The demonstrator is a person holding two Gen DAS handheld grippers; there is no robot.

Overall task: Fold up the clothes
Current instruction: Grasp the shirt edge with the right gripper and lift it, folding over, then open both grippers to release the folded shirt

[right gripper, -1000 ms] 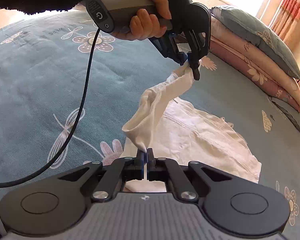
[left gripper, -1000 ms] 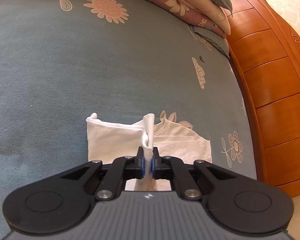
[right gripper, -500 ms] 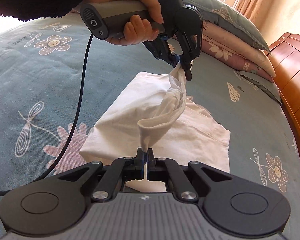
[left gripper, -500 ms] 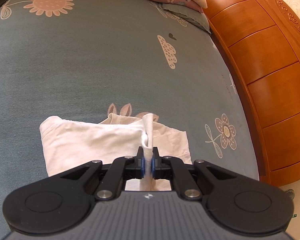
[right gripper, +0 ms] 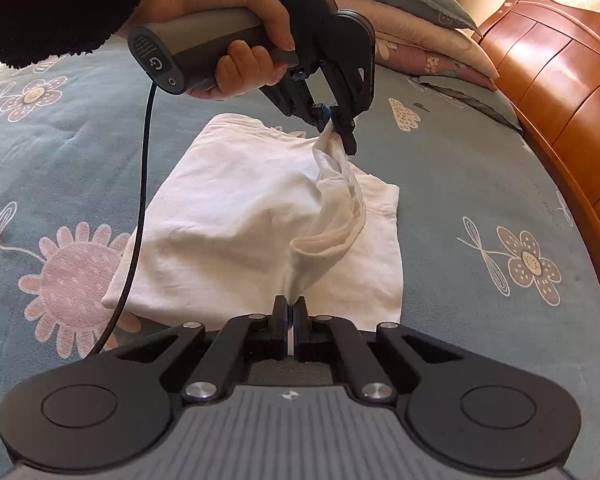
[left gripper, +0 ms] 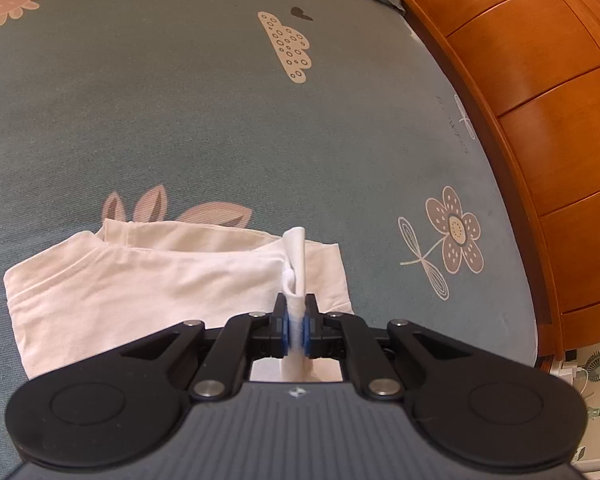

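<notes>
I am working over a big bed with a grey-blue sheet (right gripper: 480,152) that has flowers printed on it. A wooden bed frame (right gripper: 560,80) runs down the right side, and pillows (right gripper: 420,28) are stacked at the far end.

In the middle of the sheet lies the white shirt (right gripper: 228,216). Most of it is flat on the bed, already doubled over (I can see one layer on top of another in the left wrist view). One edge is lifted up and hangs in a loose loop between my two tools.

The person's hand (right gripper: 240,40) holds the left gripper (right gripper: 342,130) above the far side of the shirt. Its jaws are pressed together on a bunch of white cloth. The right gripper (right gripper: 290,320) is near me, low over the near side, and its jaws are squeezed tight on the other end of that lifted edge. A black cable (right gripper: 144,184) hangs from the left tool and crosses the shirt's left side.

What could go wrong? I think the lifted edge sags in the middle, so if I lay it down like this it may land wrinkled or crooked. If I pull the two tools too far apart, the thin cloth might slip out of one pinch. The cable could also drag on the shirt and mess up the flat part. The shirt sits fairly near the frame side, so a hard tug that way may slide the whole pile.
</notes>
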